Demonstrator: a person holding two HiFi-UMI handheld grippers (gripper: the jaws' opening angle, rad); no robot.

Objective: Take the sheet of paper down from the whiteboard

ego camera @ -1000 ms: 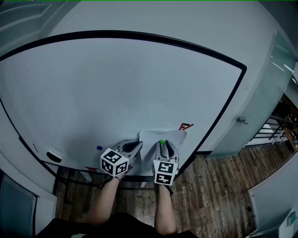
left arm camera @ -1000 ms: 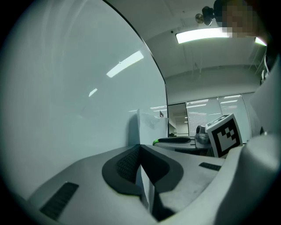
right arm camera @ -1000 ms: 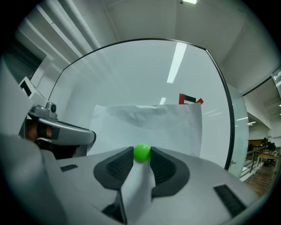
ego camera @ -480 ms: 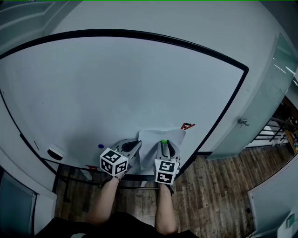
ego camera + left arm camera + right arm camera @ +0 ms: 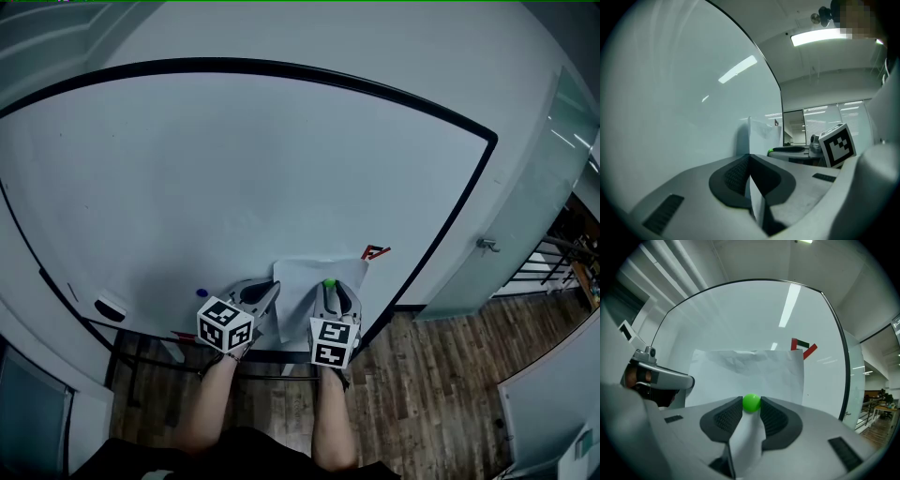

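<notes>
ok so compared with a second ago, not much has changed: the sheet of paper [image 5: 305,279] has shifted a touch to the left across the whiteboard [image 5: 234,169], and its left edge now stands a bit further off the board surface. The left gripper [image 5: 750,158] slid slightly left with it. The right gripper [image 5: 751,404] hasn't budged

Left gripper's jaws are pretty much together, pinching the paper's left edge, and you can see the thin sheet running right between the pads. The right gripper's jaws sit partly apart with their tips pressed on either side of a little green ball [image 5: 328,283] that sits on the paper, lower middle of the sheet

The paper is still up on the whiteboard, down by its bottom edge toward the right side, with a red and black flag thing [image 5: 375,251] poking out at the sheet's top right corner
</notes>
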